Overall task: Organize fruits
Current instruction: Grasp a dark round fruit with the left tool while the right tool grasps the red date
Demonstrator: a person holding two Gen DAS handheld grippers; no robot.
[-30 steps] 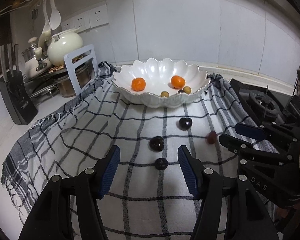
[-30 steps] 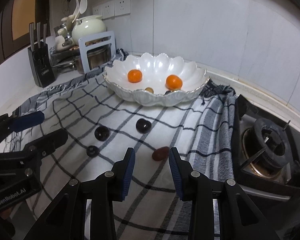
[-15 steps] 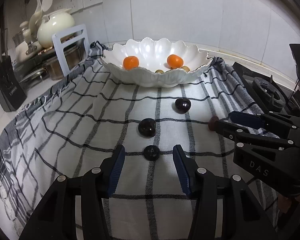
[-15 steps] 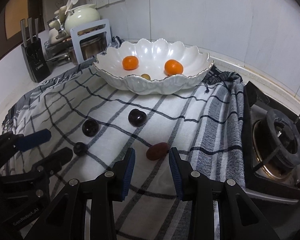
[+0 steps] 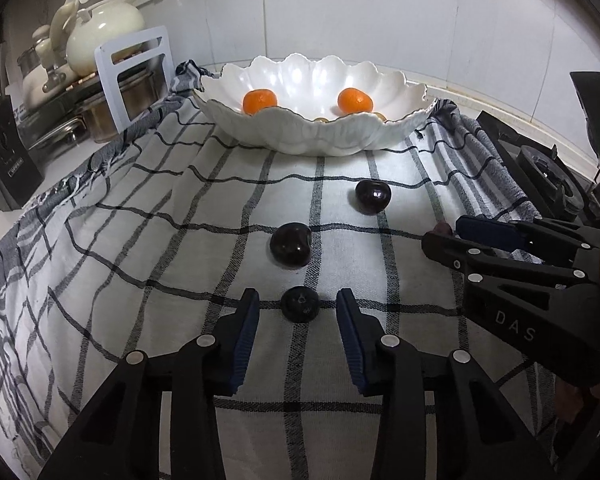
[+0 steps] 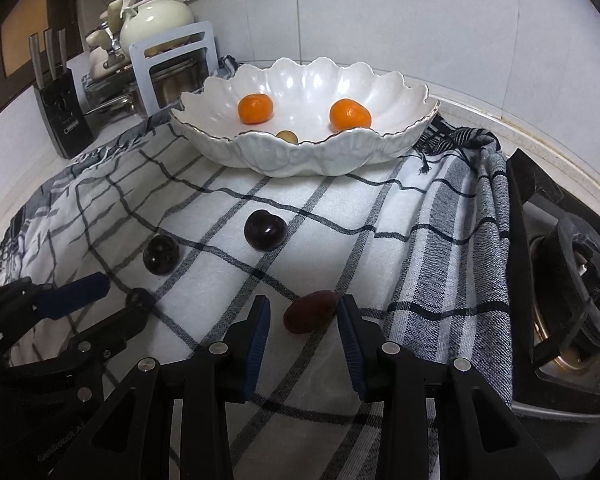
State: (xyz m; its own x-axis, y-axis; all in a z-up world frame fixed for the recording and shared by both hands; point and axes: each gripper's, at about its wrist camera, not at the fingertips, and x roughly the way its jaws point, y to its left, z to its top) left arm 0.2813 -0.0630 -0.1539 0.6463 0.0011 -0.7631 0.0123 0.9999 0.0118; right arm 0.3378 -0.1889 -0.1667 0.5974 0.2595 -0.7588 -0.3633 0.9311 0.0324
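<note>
A white scalloped bowl (image 5: 396, 120) (image 6: 380, 152) at the back holds two oranges (image 5: 260, 101) (image 6: 254, 108) and small yellow-green fruits (image 6: 287, 136). On the checked cloth (image 5: 140, 240) lie two dark cherries (image 5: 291, 245) (image 5: 373, 197), a small blueberry (image 5: 300, 304) and a reddish date (image 6: 310, 311). My left gripper (image 5: 296, 308) is open with its fingers on either side of the blueberry. My right gripper (image 6: 303, 314) is open with its fingers on either side of the date. In the left wrist view the right gripper (image 5: 444, 236) hides most of the date.
A gas stove (image 6: 572, 280) borders the cloth on the right. At the back left stand a knife block (image 6: 60, 120), pots, a white stand (image 6: 172, 64) and a cream teapot (image 6: 156, 20). The tiled wall is behind the bowl.
Both grippers have moved forward and lower. The blueberry now sits between the left fingers and the date between the right fingers. The fruits have not moved.
</note>
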